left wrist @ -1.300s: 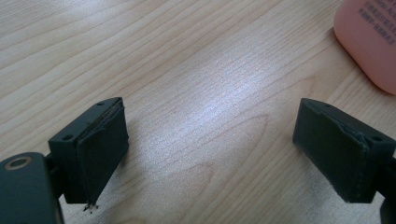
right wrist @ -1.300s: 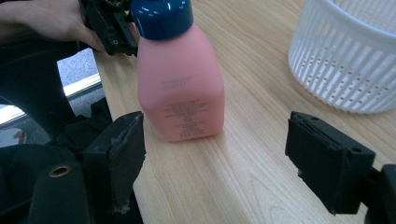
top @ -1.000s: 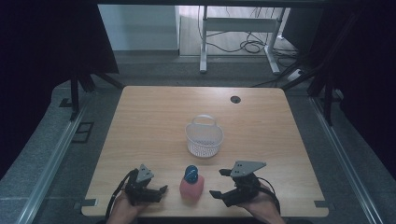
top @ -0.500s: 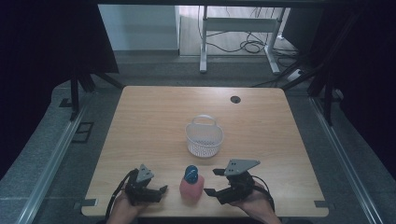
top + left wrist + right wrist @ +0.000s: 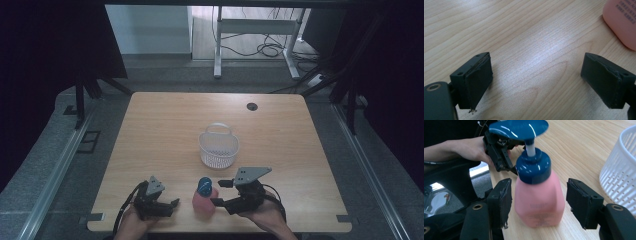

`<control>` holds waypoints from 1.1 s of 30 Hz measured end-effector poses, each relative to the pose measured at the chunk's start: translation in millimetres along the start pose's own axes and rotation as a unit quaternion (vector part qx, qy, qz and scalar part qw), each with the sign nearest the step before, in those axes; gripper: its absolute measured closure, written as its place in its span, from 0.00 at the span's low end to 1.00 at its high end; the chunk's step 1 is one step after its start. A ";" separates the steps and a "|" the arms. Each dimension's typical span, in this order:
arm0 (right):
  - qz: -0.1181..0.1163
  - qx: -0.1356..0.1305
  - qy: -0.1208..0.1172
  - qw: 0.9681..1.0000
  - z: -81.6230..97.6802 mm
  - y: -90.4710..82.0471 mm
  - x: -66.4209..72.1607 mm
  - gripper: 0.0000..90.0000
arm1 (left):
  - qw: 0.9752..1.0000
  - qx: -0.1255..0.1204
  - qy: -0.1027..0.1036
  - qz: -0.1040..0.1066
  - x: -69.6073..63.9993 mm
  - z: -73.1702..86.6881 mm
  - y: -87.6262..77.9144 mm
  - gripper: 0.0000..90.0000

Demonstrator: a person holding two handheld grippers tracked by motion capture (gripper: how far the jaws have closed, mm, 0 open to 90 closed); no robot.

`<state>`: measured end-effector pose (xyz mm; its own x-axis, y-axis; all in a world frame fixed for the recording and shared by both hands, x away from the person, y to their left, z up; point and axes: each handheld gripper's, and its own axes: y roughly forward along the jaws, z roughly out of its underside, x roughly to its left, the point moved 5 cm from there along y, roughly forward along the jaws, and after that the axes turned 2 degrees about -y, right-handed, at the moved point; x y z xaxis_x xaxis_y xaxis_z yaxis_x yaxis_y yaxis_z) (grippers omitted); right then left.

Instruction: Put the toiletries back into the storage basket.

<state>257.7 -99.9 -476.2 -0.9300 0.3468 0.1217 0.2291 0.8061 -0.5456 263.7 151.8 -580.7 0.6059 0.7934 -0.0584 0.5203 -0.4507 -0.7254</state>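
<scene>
- Step in hand, judged: reaching to grasp pink pump bottle (image 5: 537, 195), upright at bottom centre of high view, near white basket (image 5: 219, 148).
- Right gripper (image 5: 539, 200) wide, straddling bottle, apparently not touching.
- Left gripper (image 5: 539, 80) wide, empty.
- Next: close squarely, avoid tipping.

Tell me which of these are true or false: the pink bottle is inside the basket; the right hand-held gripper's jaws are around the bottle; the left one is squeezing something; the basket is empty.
1. The pink bottle is inside the white basket. False: it stands on the table, nearer the person.
2. The right hand-held gripper has its jaws either side of the bottle. True, with gaps, not clamped.
3. The left hand-held gripper squeezes something. False: open over bare wood.
4. The basket is empty. True.
</scene>
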 end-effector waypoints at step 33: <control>0.024 0.029 -0.034 0.999 -24.9 31.8 5.2 0.58 | 1.000 0.000 -0.001 0.000 0.0 -0.1 0.0 0.11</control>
<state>267.2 -60.5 -472.3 -0.9364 0.3487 0.0389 0.2581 0.7597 -0.5968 263.7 151.8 -580.6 0.6054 0.7937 -0.0597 0.5203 -0.4514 -0.7249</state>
